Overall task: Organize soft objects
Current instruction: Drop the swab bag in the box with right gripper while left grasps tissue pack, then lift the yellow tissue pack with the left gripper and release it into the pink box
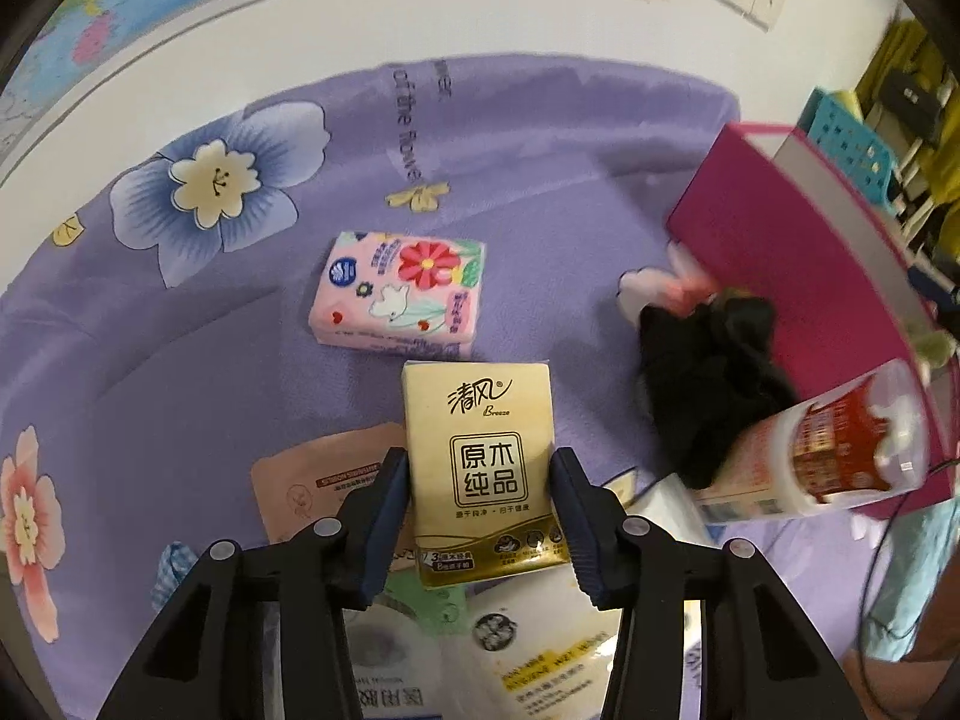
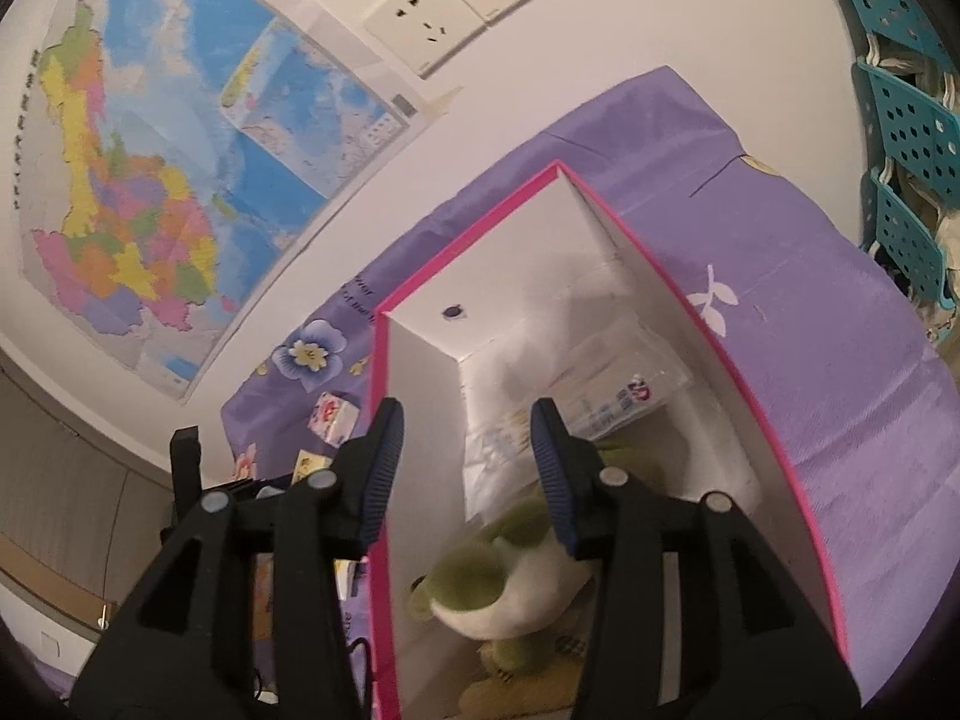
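My left gripper (image 1: 480, 510) is shut on a gold tissue pack (image 1: 480, 450), with its blue pads pressed on the pack's two long sides. The pack stands upright above the purple flowered cloth (image 1: 240, 330). A pink flowered tissue pack (image 1: 399, 294) lies just beyond it. My right gripper (image 2: 468, 456) is open over the pink box (image 2: 468, 234). Its left finger is outside the box's left wall (image 2: 420, 480) and its right finger is inside. Nothing is gripped. A green and white plush toy (image 2: 498, 588) lies inside the box below the fingers, beside clear plastic packs (image 2: 606, 384).
A black cloth (image 1: 708, 372) and a red and white pack (image 1: 840, 450) lie against the pink box (image 1: 798, 276). A peach sachet (image 1: 312, 480) and white wipe packs (image 1: 540, 648) lie under my left gripper. A teal perforated rack (image 2: 906, 138) stands right of the table; a wall map (image 2: 150, 180) hangs behind.
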`<state>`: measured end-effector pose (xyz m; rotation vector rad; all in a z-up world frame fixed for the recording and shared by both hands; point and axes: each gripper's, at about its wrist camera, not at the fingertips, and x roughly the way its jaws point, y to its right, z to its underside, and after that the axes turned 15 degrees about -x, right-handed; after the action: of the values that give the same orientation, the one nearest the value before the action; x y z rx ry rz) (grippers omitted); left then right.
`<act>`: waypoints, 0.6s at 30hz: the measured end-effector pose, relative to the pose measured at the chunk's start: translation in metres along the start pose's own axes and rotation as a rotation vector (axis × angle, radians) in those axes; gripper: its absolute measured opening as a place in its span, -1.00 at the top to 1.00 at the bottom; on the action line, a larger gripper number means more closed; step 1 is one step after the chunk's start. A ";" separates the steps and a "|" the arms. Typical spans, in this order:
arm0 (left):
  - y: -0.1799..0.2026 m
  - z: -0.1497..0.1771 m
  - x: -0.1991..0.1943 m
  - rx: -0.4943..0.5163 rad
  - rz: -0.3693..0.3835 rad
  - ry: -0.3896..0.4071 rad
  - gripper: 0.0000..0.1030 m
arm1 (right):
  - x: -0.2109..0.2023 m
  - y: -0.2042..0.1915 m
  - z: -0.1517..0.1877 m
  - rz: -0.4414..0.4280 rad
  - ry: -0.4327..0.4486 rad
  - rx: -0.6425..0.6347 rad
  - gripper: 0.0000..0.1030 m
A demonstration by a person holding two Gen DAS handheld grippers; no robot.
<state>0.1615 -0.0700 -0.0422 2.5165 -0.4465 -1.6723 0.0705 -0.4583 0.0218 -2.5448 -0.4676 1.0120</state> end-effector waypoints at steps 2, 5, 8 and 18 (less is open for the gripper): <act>0.002 0.001 -0.009 -0.009 0.025 0.029 0.07 | -0.002 -0.004 0.002 -0.007 0.007 -0.012 0.10; 0.004 0.000 -0.029 -0.026 0.068 0.070 0.07 | -0.004 -0.012 0.005 -0.027 0.017 -0.034 0.10; 0.008 -0.004 -0.051 -0.038 0.112 0.113 0.07 | -0.006 -0.018 0.009 -0.056 0.027 -0.049 0.10; 0.072 -0.017 -0.111 0.027 0.343 0.209 0.07 | -0.009 -0.026 0.020 -0.103 0.049 -0.072 0.10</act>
<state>0.1231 -0.1080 0.0793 2.4237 -0.8268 -1.2737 0.0458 -0.4351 0.0245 -2.5724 -0.6244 0.9100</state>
